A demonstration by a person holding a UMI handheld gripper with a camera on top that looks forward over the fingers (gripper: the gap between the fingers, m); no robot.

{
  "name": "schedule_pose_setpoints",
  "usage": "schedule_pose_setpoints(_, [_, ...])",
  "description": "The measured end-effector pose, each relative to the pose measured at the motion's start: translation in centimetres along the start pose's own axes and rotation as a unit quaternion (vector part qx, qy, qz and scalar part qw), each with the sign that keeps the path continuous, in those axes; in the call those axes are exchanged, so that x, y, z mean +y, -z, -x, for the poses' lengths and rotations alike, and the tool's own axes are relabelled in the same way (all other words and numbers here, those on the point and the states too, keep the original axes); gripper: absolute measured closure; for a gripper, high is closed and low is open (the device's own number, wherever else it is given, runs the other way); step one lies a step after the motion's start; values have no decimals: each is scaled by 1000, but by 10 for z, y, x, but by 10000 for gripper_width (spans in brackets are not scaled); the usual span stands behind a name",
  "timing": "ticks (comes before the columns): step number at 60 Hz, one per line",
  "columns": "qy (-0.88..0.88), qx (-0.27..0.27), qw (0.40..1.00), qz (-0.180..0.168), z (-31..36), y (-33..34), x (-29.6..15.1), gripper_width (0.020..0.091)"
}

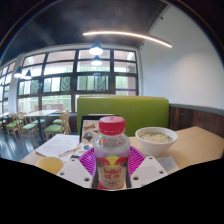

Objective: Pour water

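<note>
Clear plastic bottle with pink cap and pink label (112, 152) stood upright between fingers of gripper (112, 168), purple pads (88, 160) close at either side. Firm contact could not be confirmed. White round bowl (156, 138) beyond on light wooden table (200, 145); green bench backrest (125, 110) behind.

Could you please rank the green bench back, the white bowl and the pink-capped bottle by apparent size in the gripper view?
1. Green bench back, largest.
2. Pink-capped bottle, between the hand-held gripper fingers; its nearness inflates it.
3. White bowl, smallest, though farther off.
</note>
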State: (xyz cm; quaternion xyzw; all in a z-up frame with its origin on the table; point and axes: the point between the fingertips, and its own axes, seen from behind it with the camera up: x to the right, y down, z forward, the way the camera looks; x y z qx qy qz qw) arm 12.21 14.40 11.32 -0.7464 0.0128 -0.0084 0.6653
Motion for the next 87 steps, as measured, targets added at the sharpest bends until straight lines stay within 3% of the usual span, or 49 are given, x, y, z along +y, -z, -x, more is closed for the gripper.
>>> schedule_pose_setpoints(11, [-21,-43,999,5,11,-1,24,734])
schedule_pose_setpoints(27, [-9,-43,999,16,13,-4,26,721])
schedule_pose_setpoints(35, [-3,-46,999,16,14,3,25,545])
schedule_pose_setpoints(41, [-2,-52,999,12,10,20,21,257])
schedule_pose_setpoints(54, [16,-44,999,4,4,93,3,273])
schedule_pose_setpoints(70, [-1,-58,998,9,25,245,-18,273])
schedule_pose_setpoints(87, [0,-69,997,-21,42,346,-29,278])
